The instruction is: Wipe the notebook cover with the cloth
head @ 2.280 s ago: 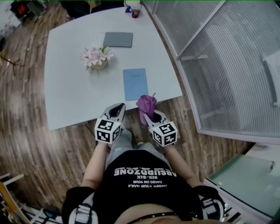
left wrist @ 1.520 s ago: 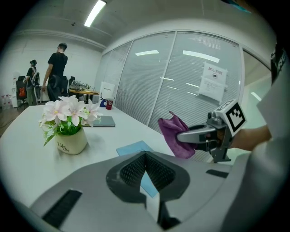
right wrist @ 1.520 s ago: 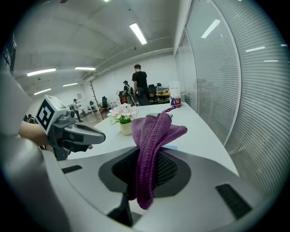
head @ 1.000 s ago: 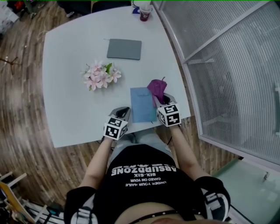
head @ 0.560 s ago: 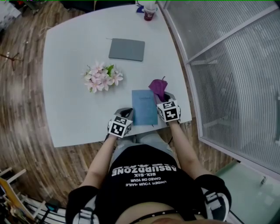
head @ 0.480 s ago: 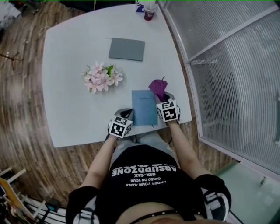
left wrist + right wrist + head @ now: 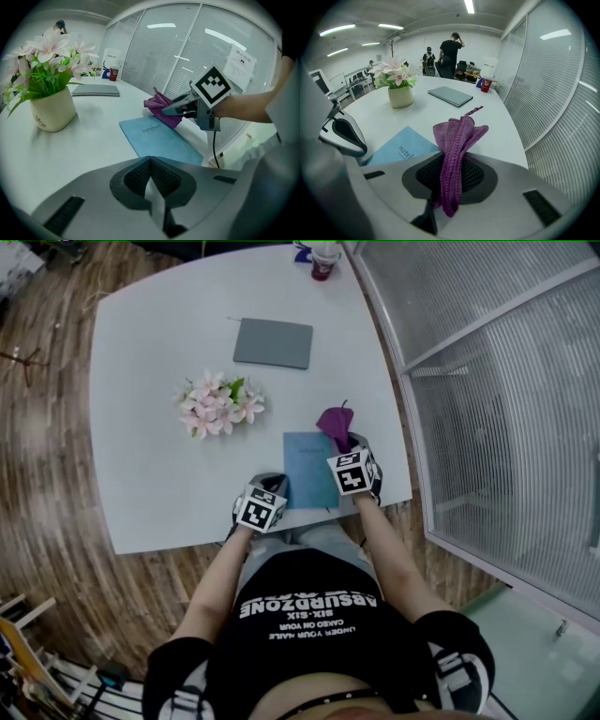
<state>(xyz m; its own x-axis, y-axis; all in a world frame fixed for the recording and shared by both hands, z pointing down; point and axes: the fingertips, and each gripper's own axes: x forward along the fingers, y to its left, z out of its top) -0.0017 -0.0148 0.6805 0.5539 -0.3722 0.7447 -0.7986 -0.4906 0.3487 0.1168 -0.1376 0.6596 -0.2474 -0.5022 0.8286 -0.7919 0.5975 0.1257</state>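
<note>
A light blue notebook [image 7: 307, 470] lies flat near the table's front edge, its cover up; it also shows in the left gripper view [image 7: 159, 138] and the right gripper view [image 7: 400, 148]. My right gripper [image 7: 345, 442] is shut on a purple cloth [image 7: 335, 422], whose bunched folds stick up between the jaws [image 7: 456, 140]. It hovers at the notebook's right edge, and the cloth [image 7: 161, 106] hangs over the far right corner. My left gripper [image 7: 271, 484] is shut on nothing, just left of the notebook's near corner.
A white pot of pink flowers [image 7: 217, 403] stands left of the notebook. A grey closed laptop [image 7: 273, 343] lies further back, with a red cup [image 7: 324, 261] at the far edge. A glass partition [image 7: 469, 381] runs along the right. People [image 7: 450, 51] stand in the background.
Both grippers came forward from in front of the table to over it. In the last half second the right gripper with the cloth shifted slightly left toward the notebook.
</note>
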